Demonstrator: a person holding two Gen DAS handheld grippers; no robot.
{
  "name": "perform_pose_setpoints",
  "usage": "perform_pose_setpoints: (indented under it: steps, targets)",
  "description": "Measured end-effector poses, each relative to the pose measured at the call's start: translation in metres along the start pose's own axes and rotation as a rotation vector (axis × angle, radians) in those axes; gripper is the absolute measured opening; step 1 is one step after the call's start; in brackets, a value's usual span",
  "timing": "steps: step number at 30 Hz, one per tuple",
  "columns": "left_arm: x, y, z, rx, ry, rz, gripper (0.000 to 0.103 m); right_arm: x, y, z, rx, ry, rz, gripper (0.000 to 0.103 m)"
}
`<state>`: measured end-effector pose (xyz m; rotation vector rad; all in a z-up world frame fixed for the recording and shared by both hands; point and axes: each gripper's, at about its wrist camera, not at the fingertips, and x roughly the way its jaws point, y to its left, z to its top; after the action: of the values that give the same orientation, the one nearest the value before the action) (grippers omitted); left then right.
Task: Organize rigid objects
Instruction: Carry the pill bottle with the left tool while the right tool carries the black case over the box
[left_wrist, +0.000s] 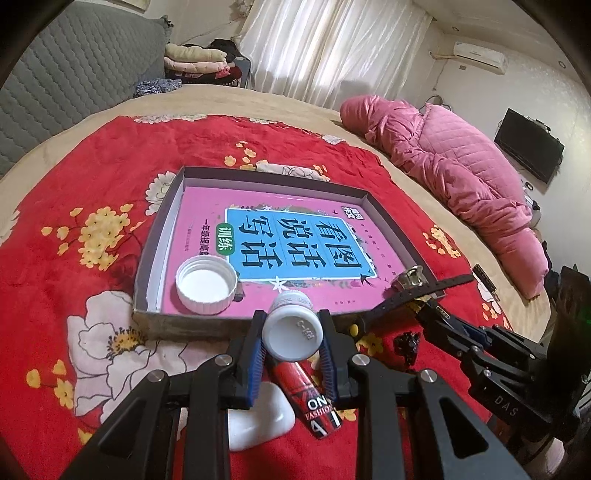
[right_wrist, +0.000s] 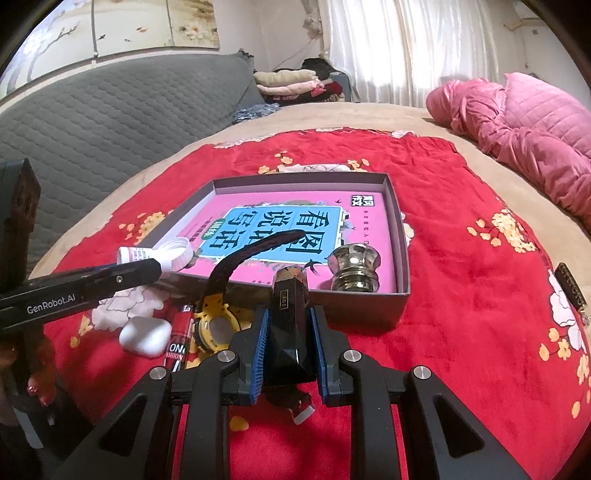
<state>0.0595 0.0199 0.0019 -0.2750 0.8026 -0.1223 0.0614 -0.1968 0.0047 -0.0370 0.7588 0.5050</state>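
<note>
Gripping a small white bottle (left_wrist: 293, 332) between blue pads: left gripper (left_wrist: 291, 345), low centre of the left view, bottle base toward the camera, hanging over the near wall of the grey box (left_wrist: 192, 317). Clamped on a black faceted bottle (right_wrist: 287, 325): right gripper (right_wrist: 287, 341), low centre of the right view, gold top toward the box's near wall. Lying inside the box: pink book (right_wrist: 291, 229) flat on the bottom, white cap (left_wrist: 206, 285) at lower left in the left view, glass knob (right_wrist: 355, 268) at the right corner in the right view. Resting on the red flowered blanket (right_wrist: 461, 258) before the box: white case (right_wrist: 144, 336), red tube (right_wrist: 180, 334), yellow watch (right_wrist: 216, 325), its black strap (right_wrist: 255, 249) arching up over the box edge.
</note>
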Motion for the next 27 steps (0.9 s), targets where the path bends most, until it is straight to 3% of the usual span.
perform_pose_setpoints:
  steps: [27]
  targets:
    - [0.030,-0.004,0.024,0.022,-0.036,0.022,0.027,0.033,0.008,0.021,-0.028,-0.005,-0.014,0.023]
